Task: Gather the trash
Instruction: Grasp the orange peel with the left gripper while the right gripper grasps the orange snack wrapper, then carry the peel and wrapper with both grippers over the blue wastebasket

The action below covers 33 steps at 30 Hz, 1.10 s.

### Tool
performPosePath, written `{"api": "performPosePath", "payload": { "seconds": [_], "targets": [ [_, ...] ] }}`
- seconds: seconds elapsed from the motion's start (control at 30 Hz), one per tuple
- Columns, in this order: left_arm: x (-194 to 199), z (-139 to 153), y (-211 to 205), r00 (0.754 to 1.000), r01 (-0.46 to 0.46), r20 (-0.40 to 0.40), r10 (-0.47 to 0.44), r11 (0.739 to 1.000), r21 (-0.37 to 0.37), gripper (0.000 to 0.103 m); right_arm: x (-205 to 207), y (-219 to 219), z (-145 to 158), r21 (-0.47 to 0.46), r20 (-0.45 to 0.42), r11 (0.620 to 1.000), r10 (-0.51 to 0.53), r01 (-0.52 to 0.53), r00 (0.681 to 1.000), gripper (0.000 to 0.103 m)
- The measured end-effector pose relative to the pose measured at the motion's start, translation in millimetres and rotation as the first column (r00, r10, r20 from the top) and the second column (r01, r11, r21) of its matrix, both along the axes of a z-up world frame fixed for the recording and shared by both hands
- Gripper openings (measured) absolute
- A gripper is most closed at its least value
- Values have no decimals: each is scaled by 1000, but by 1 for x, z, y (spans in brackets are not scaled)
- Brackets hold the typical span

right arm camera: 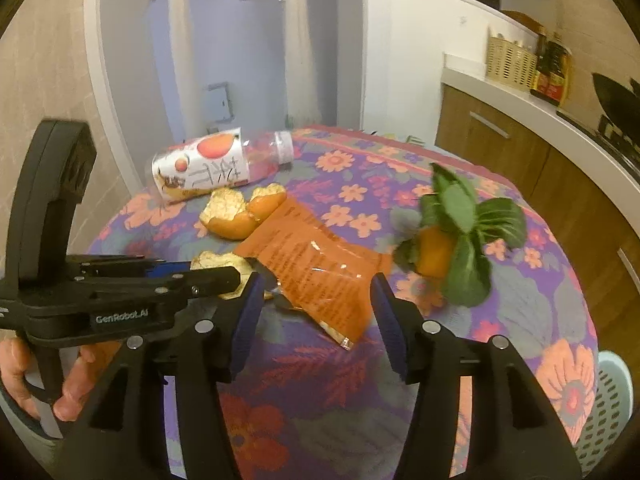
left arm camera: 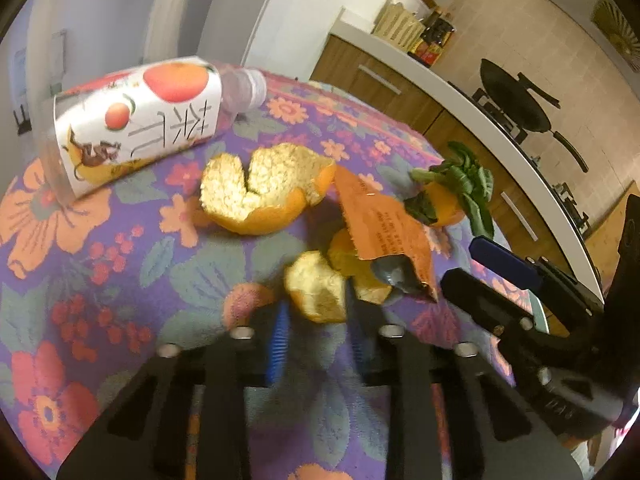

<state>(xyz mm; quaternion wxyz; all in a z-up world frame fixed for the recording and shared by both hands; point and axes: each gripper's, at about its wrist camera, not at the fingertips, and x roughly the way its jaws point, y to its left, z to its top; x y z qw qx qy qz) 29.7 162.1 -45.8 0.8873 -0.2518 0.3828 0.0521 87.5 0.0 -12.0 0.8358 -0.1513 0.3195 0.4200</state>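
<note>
On the floral tablecloth (left arm camera: 120,280) lie an empty plastic bottle (left arm camera: 136,120) on its side, a large orange peel (left arm camera: 264,188), a small peel piece (left arm camera: 318,292), an orange snack wrapper (left arm camera: 380,224) and leafy greens on an orange piece (left arm camera: 460,192). My left gripper (left arm camera: 320,320) has its jaws around the small peel piece, blurred, not clearly closed on it. My right gripper (right arm camera: 316,292) is open, its fingers on either side of the wrapper (right arm camera: 320,272). The left gripper (right arm camera: 224,280) shows from the side in the right wrist view, at the small peel (right arm camera: 216,262). The bottle (right arm camera: 208,168) and greens (right arm camera: 464,232) lie beyond.
A kitchen counter (left arm camera: 440,76) with wooden cabinets, a stove and a black pan (left arm camera: 516,96) runs along the right. A pale perforated bin (right arm camera: 608,412) stands below the table's right edge. A wall and doorway lie behind the table.
</note>
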Motion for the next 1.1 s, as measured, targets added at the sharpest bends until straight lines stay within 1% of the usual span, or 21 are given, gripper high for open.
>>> {"api": "performPosePath", "payload": {
  "seconds": [0.13, 0.27, 0.33, 0.43, 0.53, 0.6, 0.7, 0.77, 0.8, 0.83, 0.87, 0.9, 0.93, 0.97, 1.0, 1.03, 1.07, 1.1],
  "targets": [
    [-2, 0, 3, 1000, -11, 16, 11, 1000, -18, 5, 5, 13, -3, -22, -5, 1000, 3, -3, 1000, 52],
    [-6, 2, 4, 999, -20, 35, 20, 1000, -14, 4, 7, 25, -7, -37, -18, 999, 23, -23, 1000, 52],
    [-6, 2, 4, 999, -18, 38, 18, 1000, -11, 4, 4, 31, -11, -68, -6, 997, 30, -30, 1000, 52],
    [-5, 2, 3, 999, -19, 40, 19, 1000, -8, 2, 3, 34, -11, -68, -14, 996, 54, -55, 998, 53],
    [-7, 2, 6, 998, -31, 47, 32, 999, -28, 2, 12, 39, -13, -65, -51, 997, 45, -48, 998, 57],
    [-8, 1, 7, 998, -28, 47, 29, 999, -39, 2, 17, 41, -14, -66, -71, 997, 42, -46, 997, 58],
    [-8, 2, 6, 998, -20, 54, 22, 999, -39, 3, 21, 46, -19, -102, -77, 995, 11, -19, 997, 58],
    [-8, 2, 5, 998, -18, 56, 20, 999, -29, 3, 20, 47, -19, -108, -66, 994, 9, -17, 998, 58],
    [-9, 2, 5, 998, -18, 57, 19, 999, -29, 3, 20, 47, -20, -113, -63, 994, 4, -11, 998, 56],
    [-9, 2, 5, 998, -17, 58, 19, 999, -33, 3, 20, 47, -20, -117, -57, 993, -7, 0, 998, 50],
    [-9, 2, 6, 998, -17, 59, 19, 999, -36, 3, 21, 47, -20, -116, -59, 993, -14, 7, 998, 48],
    [-9, 2, 6, 998, -16, 60, 18, 999, -38, 3, 23, 46, -20, -109, -69, 994, -20, 12, 997, 40],
    [-9, 2, 7, 998, -17, 61, 19, 999, -40, 3, 26, 44, -20, -102, -81, 995, -23, 15, 996, 26],
    [-9, 2, 7, 998, -17, 62, 20, 999, -42, 3, 27, 43, -21, -99, -88, 995, -29, 20, 996, 22],
    [-9, 2, 8, 998, -16, 63, 19, 999, -45, 3, 29, 41, -21, -91, -98, 996, -32, 23, 995, 14],
    [-10, 2, 7, 998, -16, 62, 19, 999, -44, 3, 29, 39, -20, -84, -100, 996, -37, 29, 994, 8],
    [-11, 2, 7, 998, -16, 62, 19, 999, -41, 3, 28, 39, -19, -78, -95, 996, -42, 35, 995, 6],
    [-11, 2, 7, 998, -17, 64, 20, 999, -41, 3, 27, 37, -18, -68, -95, 997, -38, 32, 995, 0]
  ]
}}
